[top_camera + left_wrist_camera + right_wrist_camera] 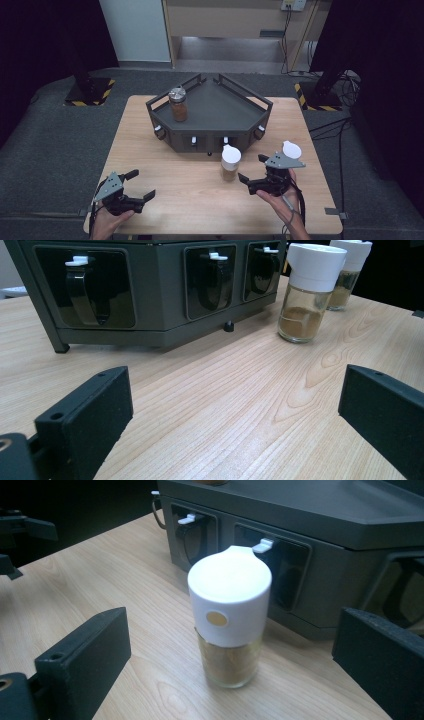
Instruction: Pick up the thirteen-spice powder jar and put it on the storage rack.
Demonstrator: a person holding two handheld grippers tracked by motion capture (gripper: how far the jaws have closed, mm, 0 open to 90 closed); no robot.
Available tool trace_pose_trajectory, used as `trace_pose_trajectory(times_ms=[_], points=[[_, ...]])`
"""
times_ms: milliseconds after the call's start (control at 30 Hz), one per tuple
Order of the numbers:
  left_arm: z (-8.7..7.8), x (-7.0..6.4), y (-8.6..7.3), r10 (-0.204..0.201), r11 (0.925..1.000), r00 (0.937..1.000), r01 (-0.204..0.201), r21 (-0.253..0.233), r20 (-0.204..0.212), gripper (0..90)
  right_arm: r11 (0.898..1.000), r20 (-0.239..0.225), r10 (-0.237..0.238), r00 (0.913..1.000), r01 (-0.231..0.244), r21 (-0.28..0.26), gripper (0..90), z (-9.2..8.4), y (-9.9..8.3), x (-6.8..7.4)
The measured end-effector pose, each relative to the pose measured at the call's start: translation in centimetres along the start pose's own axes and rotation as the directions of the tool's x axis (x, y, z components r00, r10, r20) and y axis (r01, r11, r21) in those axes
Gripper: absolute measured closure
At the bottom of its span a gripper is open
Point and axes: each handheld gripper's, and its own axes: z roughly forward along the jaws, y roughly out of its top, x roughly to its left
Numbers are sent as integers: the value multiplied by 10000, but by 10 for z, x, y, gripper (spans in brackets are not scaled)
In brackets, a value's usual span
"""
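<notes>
A white-capped spice jar [230,162] with brown powder stands on the wooden table [185,200], just in front of the dark grey rack [235,115]. My right gripper [252,167] is open and faces this jar [230,615], which stands just ahead of its wide jaws, untouched. A second white-capped jar [291,149] stands behind that gripper. On the rack's left side is a silver-lidded jar [178,104] of brown spice. My left gripper [141,184] rests open near the table's front left, with nothing between its jaws. In the left gripper view both white-capped jars [309,292] [347,275] stand far ahead on the right.
The rack's front wall [150,315] has several dark recesses, each with a white-tipped hook [262,545]. Bare wood lies between the two grippers. Black-and-yellow stand feet [92,92] and cables [340,125] sit on the grey floor beyond the table.
</notes>
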Motion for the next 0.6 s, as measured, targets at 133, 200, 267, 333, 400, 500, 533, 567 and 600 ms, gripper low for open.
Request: trace_pose_trajectory(times_ms=[133,200,267,333,400,500,533,567,600], points=[[0,0,0,-8,10000,10000,8,2,-9,0,10000,-101,-33,9999,33,80,23,10,5,0],[0,0,0,-18,10000,10000,18,21,1,0,9998,-128,-87,9999,89,158,24,15,7,0],[0,0,0,-22,10000,10000,22,30,10,0,9998,-172,-54,9998,57,187,25,21,9,0],[0,0,0,-27,10000,10000,27,28,17,0,9998,-198,-28,9998,31,199,27,26,10,-1],[0,0,1,-34,10000,10000,33,38,15,1,9997,-204,29,9998,-25,237,29,32,10,-1],[0,0,0,-42,10000,10000,42,31,21,1,9996,-179,59,9998,-54,282,35,39,10,-2],[0,0,1,-40,10000,10000,40,40,16,0,9996,-163,87,9998,-82,283,43,41,9,-2],[0,0,1,-35,10000,10000,35,45,13,0,9996,-143,99,9998,-95,280,45,43,9,-2],[0,0,1,-35,10000,10000,35,47,10,1,9995,-121,140,9998,-136,297,47,45,8,-3]])
